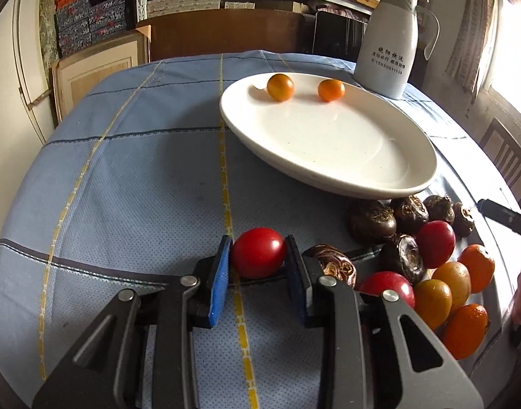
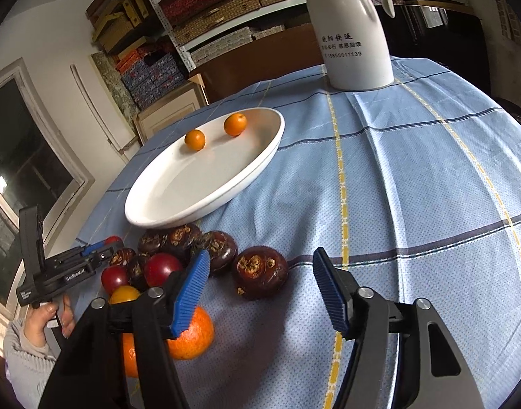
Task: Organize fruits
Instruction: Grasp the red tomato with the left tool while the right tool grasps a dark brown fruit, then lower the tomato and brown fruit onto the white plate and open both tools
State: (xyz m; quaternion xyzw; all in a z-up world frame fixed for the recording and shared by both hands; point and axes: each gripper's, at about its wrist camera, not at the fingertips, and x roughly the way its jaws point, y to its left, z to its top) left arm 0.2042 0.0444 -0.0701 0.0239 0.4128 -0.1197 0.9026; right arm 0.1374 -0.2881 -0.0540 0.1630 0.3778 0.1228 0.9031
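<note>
your left tool (image 1: pixel 258 254) is clamped on the red tomato (image 1: pixel 257 252) at 6 o'clock of the white plate (image 1: pixel 328 184), your right tool (image 2: pixel 258 289) standing apart and empty; squeeze harder and its skin may split, or it may slip when lifted.

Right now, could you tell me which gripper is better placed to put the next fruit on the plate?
Left. The left gripper is shut on a red tomato near the plate; the right gripper is open and holds nothing.
</note>
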